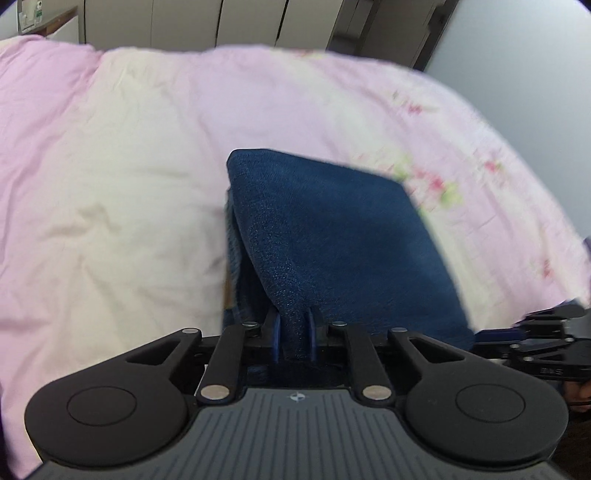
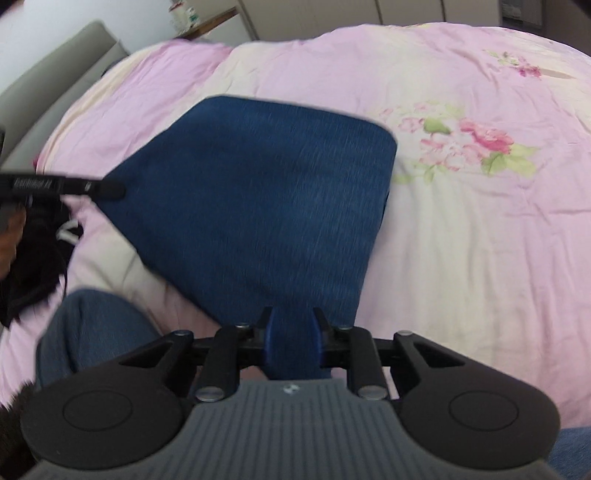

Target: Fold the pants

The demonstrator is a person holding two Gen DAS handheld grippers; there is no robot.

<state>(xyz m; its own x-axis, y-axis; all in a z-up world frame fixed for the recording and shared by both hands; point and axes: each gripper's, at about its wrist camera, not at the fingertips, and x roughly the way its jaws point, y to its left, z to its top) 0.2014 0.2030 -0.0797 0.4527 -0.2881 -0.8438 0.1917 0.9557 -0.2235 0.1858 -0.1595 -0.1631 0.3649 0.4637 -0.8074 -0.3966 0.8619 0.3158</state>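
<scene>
The blue pants (image 1: 343, 240) are folded into a short panel held above a pink and cream bed. My left gripper (image 1: 294, 334) is shut on one near corner of the cloth, which bunches between its blue pads. My right gripper (image 2: 293, 338) is shut on the other near corner of the pants (image 2: 266, 192). The cloth stretches forward from both grippers, and its far folded edge hangs over the bedding. The right gripper shows at the right edge of the left wrist view (image 1: 491, 336). The left gripper shows at the left edge of the right wrist view (image 2: 118, 190).
The floral duvet (image 2: 480, 221) covers the whole bed (image 1: 110, 184). A grey headboard (image 2: 55, 85) stands at the far left. Wardrobe doors (image 1: 221, 22) stand beyond the bed. The person's jeans-clad knee (image 2: 92, 325) is at the near left, beside a dark garment (image 2: 33, 266).
</scene>
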